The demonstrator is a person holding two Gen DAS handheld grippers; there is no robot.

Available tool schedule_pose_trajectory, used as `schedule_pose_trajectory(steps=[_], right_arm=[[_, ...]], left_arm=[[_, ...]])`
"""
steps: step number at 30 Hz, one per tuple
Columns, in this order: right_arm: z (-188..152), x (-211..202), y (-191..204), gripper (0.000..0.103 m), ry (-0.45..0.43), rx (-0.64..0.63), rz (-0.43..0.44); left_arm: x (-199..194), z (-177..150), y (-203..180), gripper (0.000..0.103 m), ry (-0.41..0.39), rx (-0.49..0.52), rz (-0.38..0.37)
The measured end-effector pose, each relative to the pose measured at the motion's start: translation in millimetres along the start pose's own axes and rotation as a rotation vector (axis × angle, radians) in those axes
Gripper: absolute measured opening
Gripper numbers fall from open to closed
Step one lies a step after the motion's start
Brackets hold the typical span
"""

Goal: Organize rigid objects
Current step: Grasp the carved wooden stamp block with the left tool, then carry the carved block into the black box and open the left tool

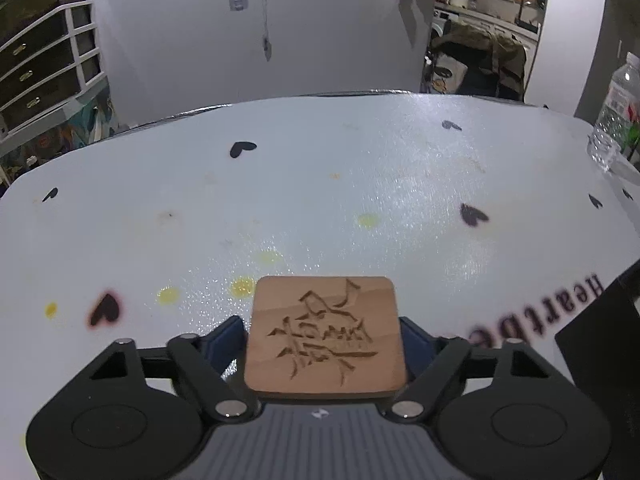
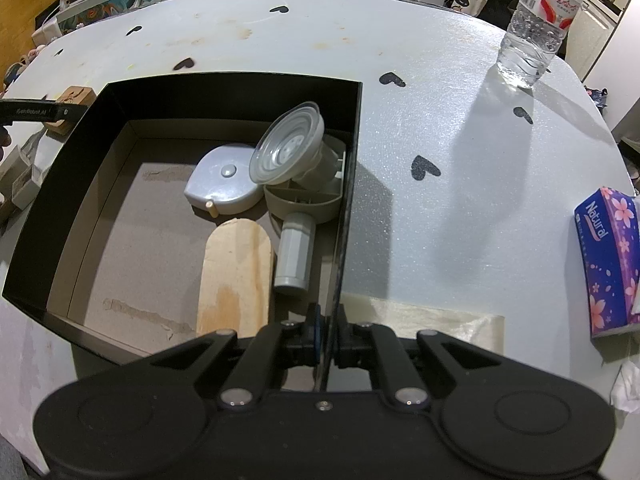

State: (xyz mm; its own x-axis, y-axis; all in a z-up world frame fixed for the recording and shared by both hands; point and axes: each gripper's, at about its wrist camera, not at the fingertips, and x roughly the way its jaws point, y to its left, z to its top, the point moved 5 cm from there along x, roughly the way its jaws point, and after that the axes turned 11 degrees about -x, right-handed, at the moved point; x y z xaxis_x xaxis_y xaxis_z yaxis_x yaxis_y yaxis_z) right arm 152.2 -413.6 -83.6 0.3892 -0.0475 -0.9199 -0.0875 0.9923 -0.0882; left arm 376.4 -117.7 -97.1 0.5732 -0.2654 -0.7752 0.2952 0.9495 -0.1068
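The left claw (image 1: 322,338) is clamped on a carved wooden tile (image 1: 324,334), held above the desk (image 1: 360,184). The right claw (image 2: 328,330) pinches the black box (image 2: 356,128) wall; inside, at 12 o'clock, lie a wooden paddle (image 2: 236,272), grey tape measure (image 2: 220,184) and suction-cup holder (image 2: 292,152). A water bottle (image 2: 540,24) stands at 2 o'clock.

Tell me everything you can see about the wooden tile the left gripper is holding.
The wooden tile is a flat, light-brown square with rounded corners, and its top face bears a deeply carved character-like design. The left gripper is shut on it, blue pads pressing its two side edges. It lies roughly level above the white table, carved face up. In the right wrist view it shows small beside the black box.
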Motion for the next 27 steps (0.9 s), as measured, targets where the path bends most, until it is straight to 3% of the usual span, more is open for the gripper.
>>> schedule_pose_trajectory(steps=[5, 8, 11, 14, 19, 24, 27], right_arm=[[0.0, 0.0, 0.0, 0.008, -0.001, 0.001, 0.000], [0.1, -0.1, -0.1, 0.008, -0.001, 0.000, 0.000], [0.0, -0.1, 0.0, 0.008, -0.001, 0.000, 0.001], [0.0, -0.1, -0.1, 0.008, -0.001, 0.000, 0.001], [0.0, 0.1, -1.0, 0.008, -0.005, 0.000, 0.002], [-0.6, -0.1, -0.5, 0.008, -0.006, 0.000, 0.001], [-0.9, -0.1, 0.3, 0.008, -0.008, 0.000, 0.000]], left_arm=[[-5.3, -0.6, 4.2, 0.075, -0.014, -0.088, -0.002], [-15.8, -0.2, 5.7, 0.075, -0.024, -0.155, -0.057], [-35.1, 4.6, -4.6, 0.075, -0.071, -0.136, -0.096], [-59.5, 10.0, -24.6, 0.075, -0.099, -0.105, -0.186], [-96.1, 5.4, -78.3, 0.075, -0.134, 0.128, -0.375], [-112.0, -23.0, -137.4, 0.075, -0.040, 0.403, -0.556], [-113.1, -42.7, -164.8, 0.075, 0.017, 0.539, -0.627]])
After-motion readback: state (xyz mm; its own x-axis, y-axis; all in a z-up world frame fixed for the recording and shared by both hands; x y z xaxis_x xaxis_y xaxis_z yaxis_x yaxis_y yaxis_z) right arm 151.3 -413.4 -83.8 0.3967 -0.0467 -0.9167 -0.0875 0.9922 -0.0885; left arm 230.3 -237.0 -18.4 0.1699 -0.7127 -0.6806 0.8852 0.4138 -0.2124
